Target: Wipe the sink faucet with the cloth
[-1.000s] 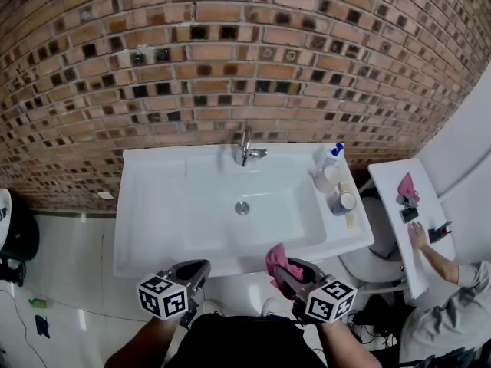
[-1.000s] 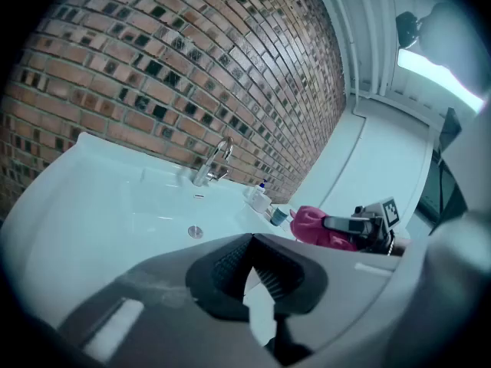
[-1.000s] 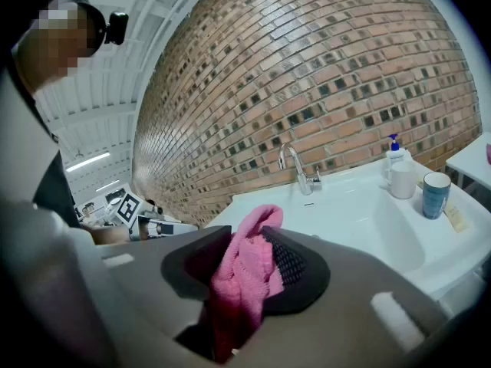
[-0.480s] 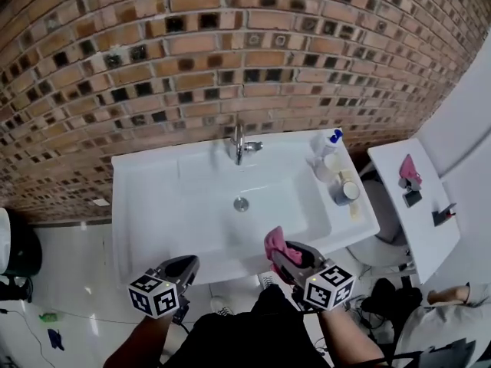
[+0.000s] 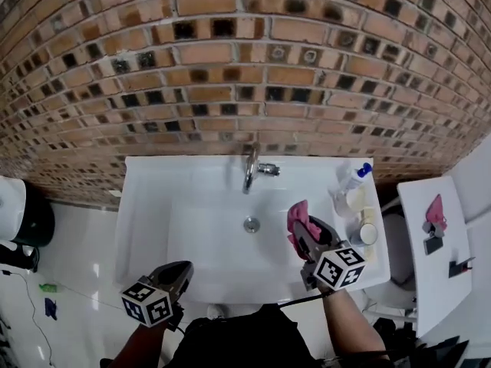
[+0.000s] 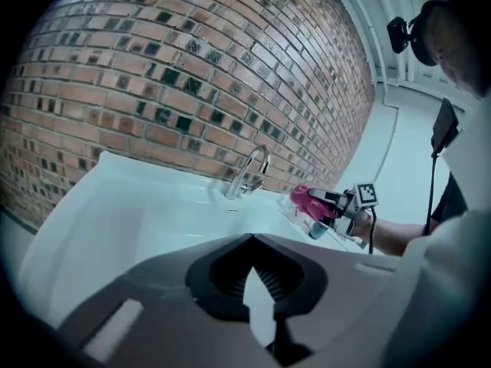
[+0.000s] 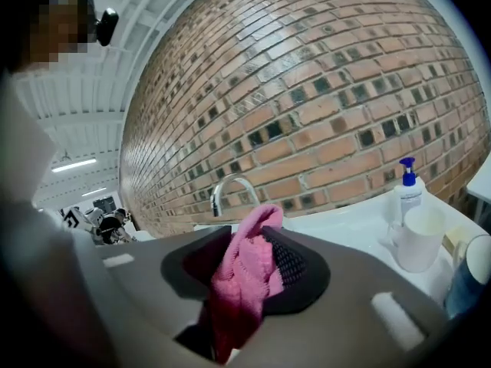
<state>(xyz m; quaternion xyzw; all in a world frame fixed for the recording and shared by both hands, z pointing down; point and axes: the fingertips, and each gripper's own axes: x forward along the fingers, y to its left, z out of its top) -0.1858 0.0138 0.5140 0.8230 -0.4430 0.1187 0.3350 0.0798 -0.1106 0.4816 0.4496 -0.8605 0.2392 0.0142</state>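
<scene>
Light: bright and even, ceiling strips [image 7: 73, 163] glowing.
Glare: soft sheen on white sink [image 5: 146, 205].
Distortion: brick wall [image 5: 230, 67] bulges; gripper views vignetted.
Focus: slightly soft.

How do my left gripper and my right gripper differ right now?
The right gripper is clamped on the pink knitted cloth; the left gripper is closed on nothing. The right gripper is out over the basin of the white sink; the left gripper hangs at the sink's front edge. Both point toward the chrome faucet.

Faucet [image 5: 249, 171] in all three views
</scene>
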